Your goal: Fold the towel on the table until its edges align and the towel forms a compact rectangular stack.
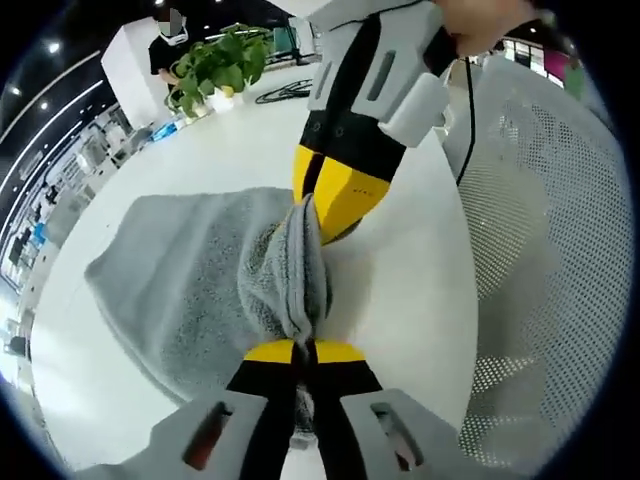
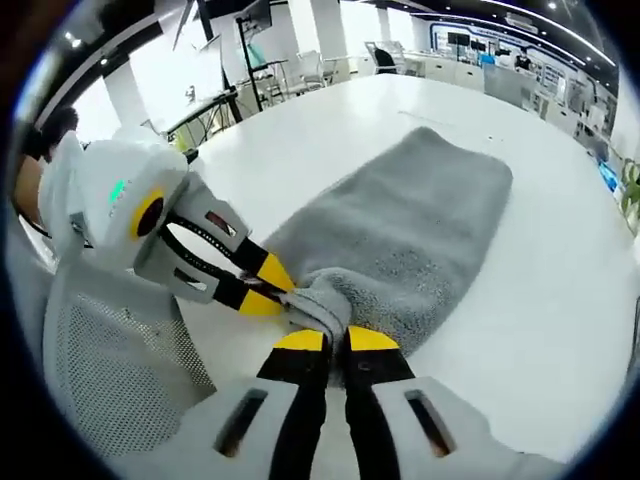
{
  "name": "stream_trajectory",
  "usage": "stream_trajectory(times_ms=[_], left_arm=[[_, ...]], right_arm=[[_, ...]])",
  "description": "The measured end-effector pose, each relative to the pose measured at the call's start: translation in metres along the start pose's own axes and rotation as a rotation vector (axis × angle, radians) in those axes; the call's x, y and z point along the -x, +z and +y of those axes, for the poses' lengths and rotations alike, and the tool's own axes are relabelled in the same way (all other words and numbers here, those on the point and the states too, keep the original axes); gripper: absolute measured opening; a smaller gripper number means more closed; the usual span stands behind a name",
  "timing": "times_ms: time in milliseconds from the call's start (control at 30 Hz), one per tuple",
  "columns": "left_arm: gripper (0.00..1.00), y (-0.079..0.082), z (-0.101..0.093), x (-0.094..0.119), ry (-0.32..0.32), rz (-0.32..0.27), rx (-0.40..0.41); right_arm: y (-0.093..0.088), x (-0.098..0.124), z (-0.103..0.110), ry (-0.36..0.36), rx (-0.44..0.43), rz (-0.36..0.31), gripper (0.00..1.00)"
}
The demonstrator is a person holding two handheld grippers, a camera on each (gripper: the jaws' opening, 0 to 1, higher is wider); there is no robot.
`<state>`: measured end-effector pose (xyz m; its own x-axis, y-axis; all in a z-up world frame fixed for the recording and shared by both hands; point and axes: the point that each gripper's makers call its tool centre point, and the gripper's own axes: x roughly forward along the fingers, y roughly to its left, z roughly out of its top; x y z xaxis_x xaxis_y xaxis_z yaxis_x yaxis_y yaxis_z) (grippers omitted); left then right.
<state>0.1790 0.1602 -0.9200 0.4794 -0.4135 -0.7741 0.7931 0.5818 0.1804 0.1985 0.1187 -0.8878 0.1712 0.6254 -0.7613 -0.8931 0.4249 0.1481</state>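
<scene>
Both tools clamp one bunched towel (image 2: 400,235) end: left tool (image 1: 303,352), right tool (image 2: 335,340); folding barely underway.

This is a large open-plan office or lab hall. A wide white table (image 2: 560,300) with a rounded edge runs far back, and a white mesh chair (image 1: 545,250) stands just beside it. In the left gripper view a potted plant (image 1: 215,62) sits at the table's far end beside a coil of black cable (image 1: 285,92), with a white pillar (image 1: 135,70) behind and rows of desks or shelves (image 1: 50,200) along one side under a dark ceiling with spot lights (image 1: 52,47). In the right gripper view more white pillars (image 2: 325,28), chairs, black stands (image 2: 212,95) and a bright row of screens (image 2: 500,45) fill the background.
</scene>
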Motion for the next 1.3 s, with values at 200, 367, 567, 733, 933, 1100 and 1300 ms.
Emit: stream_trajectory(times_ms=[200, 367, 567, 733, 933, 1100, 1300], left_arm=[[0.02, 0.003, 0.001, 0.008, -0.037, -0.006, 0.008], [0.03, 0.010, 0.004, 0.021, -0.064, -0.022, 0.041], [0.03, 0.019, 0.009, 0.034, -0.073, -0.022, 0.023], [0.03, 0.028, 0.011, 0.044, -0.103, -0.022, 0.004], [0.03, 0.034, -0.001, 0.059, -0.168, -0.016, 0.019], [0.03, 0.037, -0.011, 0.072, -0.212, 0.003, 0.012], [0.03, 0.042, -0.024, 0.089, -0.253, 0.012, 0.009]], right_arm=[[0.000, 0.004, -0.002, 0.001, 0.001, -0.008, 0.03], [0.001, 0.008, -0.004, 0.004, -0.009, -0.019, 0.03], [0.004, 0.013, -0.004, 0.008, -0.003, -0.032, 0.03], [0.008, 0.023, -0.002, 0.020, 0.001, -0.045, 0.03], [0.006, 0.035, 0.010, 0.044, 0.009, -0.048, 0.03], [0.003, 0.046, 0.023, 0.068, 0.018, -0.046, 0.03], [0.002, 0.062, 0.039, 0.095, 0.014, -0.061, 0.03]])
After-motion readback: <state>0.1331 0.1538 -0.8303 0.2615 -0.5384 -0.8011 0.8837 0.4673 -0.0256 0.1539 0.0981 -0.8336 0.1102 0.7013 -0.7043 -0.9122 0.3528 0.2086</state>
